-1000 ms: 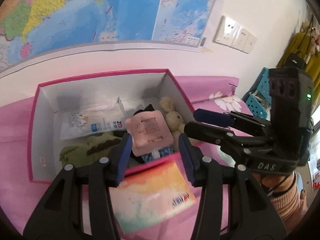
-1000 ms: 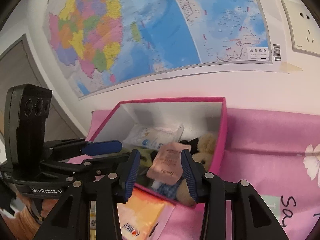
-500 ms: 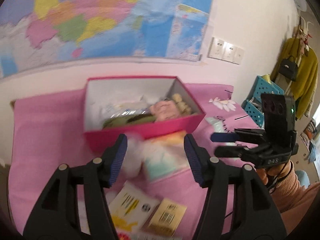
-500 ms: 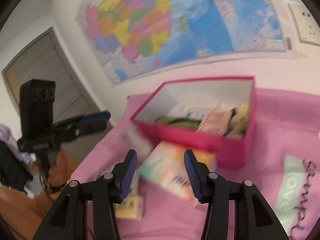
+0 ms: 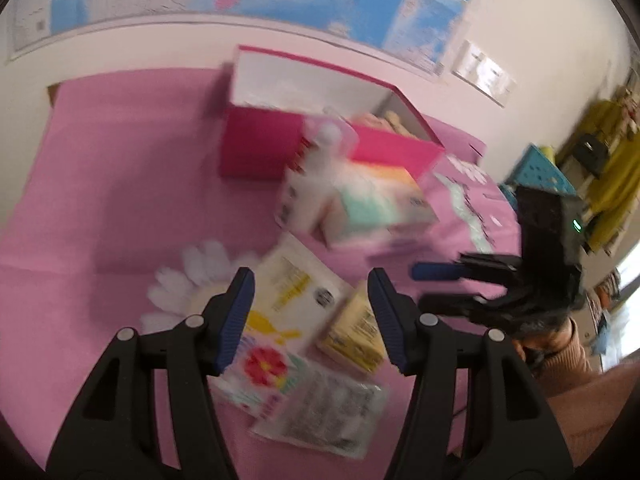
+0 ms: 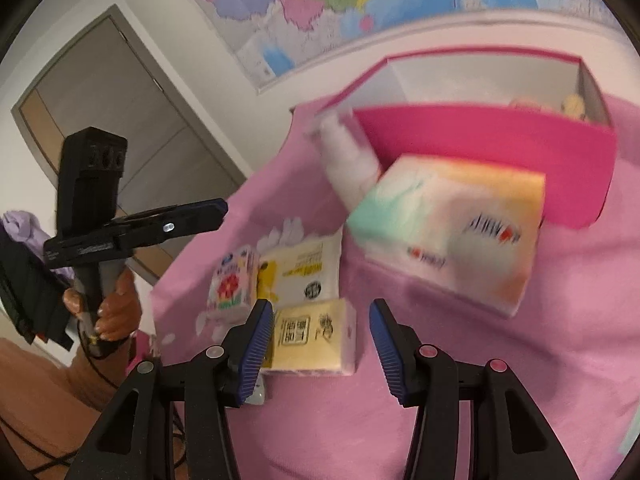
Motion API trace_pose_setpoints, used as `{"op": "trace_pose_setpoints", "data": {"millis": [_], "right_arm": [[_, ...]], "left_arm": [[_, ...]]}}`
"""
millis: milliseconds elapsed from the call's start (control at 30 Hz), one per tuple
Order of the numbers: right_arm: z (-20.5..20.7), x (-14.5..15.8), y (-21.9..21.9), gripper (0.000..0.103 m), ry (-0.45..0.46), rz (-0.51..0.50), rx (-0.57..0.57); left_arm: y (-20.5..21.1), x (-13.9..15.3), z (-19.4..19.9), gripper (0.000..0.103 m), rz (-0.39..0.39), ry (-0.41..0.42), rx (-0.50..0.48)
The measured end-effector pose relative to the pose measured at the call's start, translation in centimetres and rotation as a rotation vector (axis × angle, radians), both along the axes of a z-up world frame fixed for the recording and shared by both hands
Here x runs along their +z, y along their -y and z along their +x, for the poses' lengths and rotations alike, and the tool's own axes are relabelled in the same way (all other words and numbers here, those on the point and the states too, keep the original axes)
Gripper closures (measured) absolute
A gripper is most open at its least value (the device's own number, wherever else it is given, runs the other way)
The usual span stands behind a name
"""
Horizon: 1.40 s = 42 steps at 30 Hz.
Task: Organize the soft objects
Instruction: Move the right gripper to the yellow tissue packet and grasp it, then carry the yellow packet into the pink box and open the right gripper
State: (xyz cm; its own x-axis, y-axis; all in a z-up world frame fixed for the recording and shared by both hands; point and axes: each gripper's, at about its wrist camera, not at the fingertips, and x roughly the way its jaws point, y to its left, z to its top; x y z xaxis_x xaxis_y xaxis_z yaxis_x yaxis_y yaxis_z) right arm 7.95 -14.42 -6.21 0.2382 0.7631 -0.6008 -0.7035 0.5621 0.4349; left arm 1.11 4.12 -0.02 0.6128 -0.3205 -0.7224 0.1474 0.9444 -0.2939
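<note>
Both grippers now stand away from the pink box (image 6: 480,140), where the pink pouch held a second ago now lies, and the left gripper (image 5: 312,316) and right gripper (image 6: 320,336), jaws open and empty, hover over the small tissue packs (image 6: 312,336) on the bench (image 5: 100,180), probably the next pick.

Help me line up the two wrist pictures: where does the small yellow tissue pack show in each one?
Left wrist view: the small yellow tissue pack lies low and right of centre, just inside the left gripper's right finger.
Right wrist view: the same pack lies low and centre, between the open fingers of the right gripper, not touched.
Shared landmark: the pink box beyond it in both.
</note>
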Motion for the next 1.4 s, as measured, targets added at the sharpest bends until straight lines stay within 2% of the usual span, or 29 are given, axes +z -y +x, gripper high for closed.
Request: {"op": "trace_pose_setpoints", "data": {"millis": [133,267,600,667,733,800,1067,1400], "right_arm": [[-0.2,-1.4,-0.6,0.052,-0.037,-0.015,-0.006],[-0.4,-2.0,-0.9,0.052,-0.051,-0.026,-0.016],[0.2,-3.2,-2.2,0.052,-0.079,-0.020,-0.004],[0.3,-3.4,-2.3,0.052,-0.088,-0.019,-0.003],[0.3,-3.6,-2.3,0.058,-0.094,-0.015,-0.001],[0.2,-3.6,-1.9,0.059,-0.094,-0.014,-0.005],[-0.2,-3.0,0.0,0.060,-0.091,0.007,-0.026],[-0.5,-0.2,2.4,0.062,-0.032,0.055,-0.069]], "left_arm": [[2.4,-1.7,-1.0,0.043,-0.028,-0.052,-0.097],[4.2,-3.0,-1.8,0.043,-0.025,-0.099,-0.143],[5.5,-5.8,-1.7,0.043,-0.054,-0.199,-0.146],[5.7,-5.7,-1.5,0.046,-0.060,-0.198,-0.146],[6.0,-5.7,-1.0,0.046,-0.052,-0.195,-0.139],[6.2,-5.7,-0.6,0.047,-0.054,-0.194,-0.134],[6.6,-4.7,0.1,0.048,-0.052,-0.166,-0.144],[7.6,-1.6,1.3,0.048,-0.035,-0.076,-0.182]]}}
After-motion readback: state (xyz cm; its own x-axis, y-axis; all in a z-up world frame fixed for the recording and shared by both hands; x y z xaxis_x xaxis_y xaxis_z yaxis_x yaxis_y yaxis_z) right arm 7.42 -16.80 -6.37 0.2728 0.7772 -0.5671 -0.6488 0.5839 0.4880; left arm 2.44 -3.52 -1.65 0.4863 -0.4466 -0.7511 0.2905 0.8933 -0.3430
